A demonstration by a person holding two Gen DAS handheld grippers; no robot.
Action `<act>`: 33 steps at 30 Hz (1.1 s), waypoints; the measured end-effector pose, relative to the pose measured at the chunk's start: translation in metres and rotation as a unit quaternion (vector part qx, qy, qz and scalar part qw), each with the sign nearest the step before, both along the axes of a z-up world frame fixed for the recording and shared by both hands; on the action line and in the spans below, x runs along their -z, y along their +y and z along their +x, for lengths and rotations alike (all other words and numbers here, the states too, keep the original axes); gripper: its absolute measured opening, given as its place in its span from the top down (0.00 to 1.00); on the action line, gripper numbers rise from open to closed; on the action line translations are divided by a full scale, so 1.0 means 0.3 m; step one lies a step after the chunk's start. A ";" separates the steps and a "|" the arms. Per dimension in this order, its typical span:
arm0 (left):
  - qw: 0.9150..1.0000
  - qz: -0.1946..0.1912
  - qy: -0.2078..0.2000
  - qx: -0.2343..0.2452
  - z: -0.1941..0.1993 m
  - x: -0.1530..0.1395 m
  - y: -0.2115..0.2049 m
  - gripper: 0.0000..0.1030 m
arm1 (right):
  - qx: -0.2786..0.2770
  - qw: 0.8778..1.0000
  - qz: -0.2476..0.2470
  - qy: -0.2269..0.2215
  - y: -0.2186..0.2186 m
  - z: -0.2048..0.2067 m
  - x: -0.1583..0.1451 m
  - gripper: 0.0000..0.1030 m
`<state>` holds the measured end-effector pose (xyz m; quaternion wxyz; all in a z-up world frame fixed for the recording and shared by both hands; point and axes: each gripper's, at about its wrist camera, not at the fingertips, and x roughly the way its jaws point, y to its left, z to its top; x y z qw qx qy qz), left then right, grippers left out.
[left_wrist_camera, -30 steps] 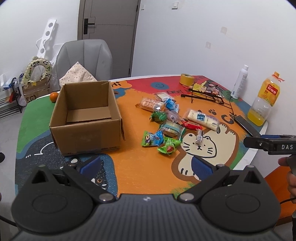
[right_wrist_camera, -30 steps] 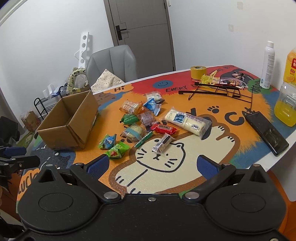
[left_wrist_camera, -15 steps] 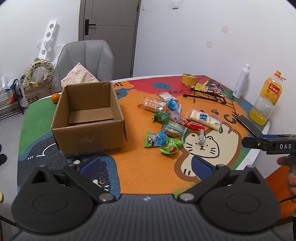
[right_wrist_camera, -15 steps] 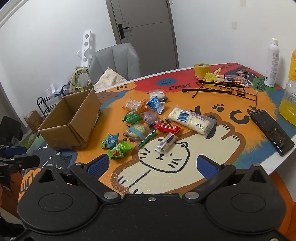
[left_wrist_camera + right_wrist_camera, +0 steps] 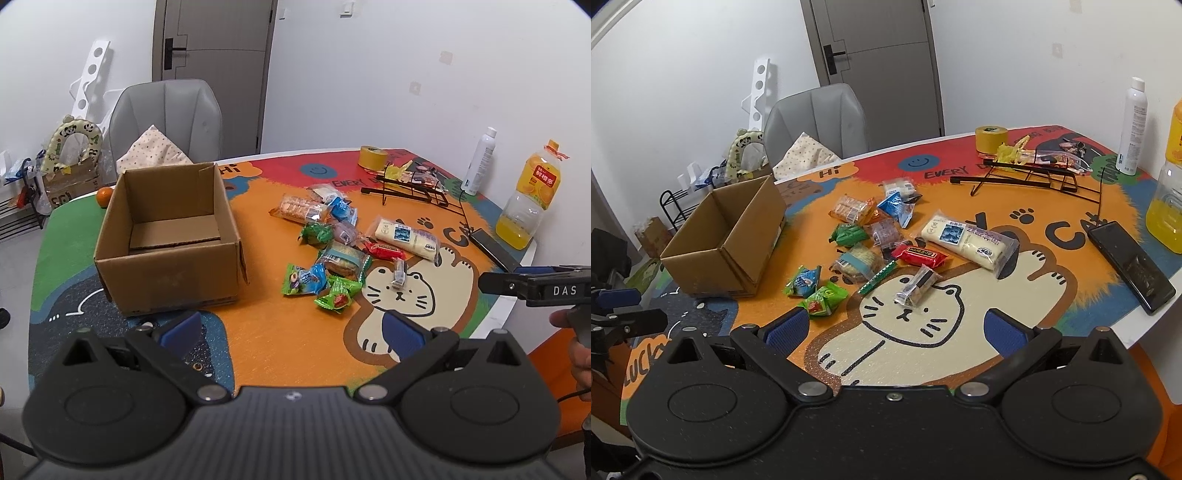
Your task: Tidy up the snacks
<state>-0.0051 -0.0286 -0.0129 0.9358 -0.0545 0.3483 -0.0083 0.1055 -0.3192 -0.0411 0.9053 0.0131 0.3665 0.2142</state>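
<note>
Table (image 5: pixel 960 354) with a cartoon-cat cover. On it: open box (image 5: pixel 166 236) at left, orange (image 5: pixel 104 195) just behind; snacks (image 5: pixel 886 243) scattered mid-table; tape roll (image 5: pixel 991 138), wire rack (image 5: pixel 1034 177), white bottle (image 5: pixel 1132 125) at the back; juice bottle (image 5: pixel 530 195) and phone (image 5: pixel 1130 266) at right.

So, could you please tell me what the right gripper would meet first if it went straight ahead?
Probably the small clear-wrapped snack bar on the cat drawing, centred ahead of the open right gripper; depth is uncertain.
</note>
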 end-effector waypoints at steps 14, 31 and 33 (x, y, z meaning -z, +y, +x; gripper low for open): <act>1.000 -0.005 -0.016 0.012 0.031 -0.012 -0.013 0.00 | -0.001 1.000 -0.010 -0.005 0.010 0.025 -0.001 0.00; 0.999 -0.016 0.001 0.030 0.178 0.090 -0.049 0.00 | -0.001 1.000 0.012 0.014 -0.010 0.131 0.081 0.00; 0.999 -0.021 0.006 0.030 0.197 0.109 -0.049 0.00 | -0.001 1.000 0.013 0.013 -0.008 0.145 0.097 0.00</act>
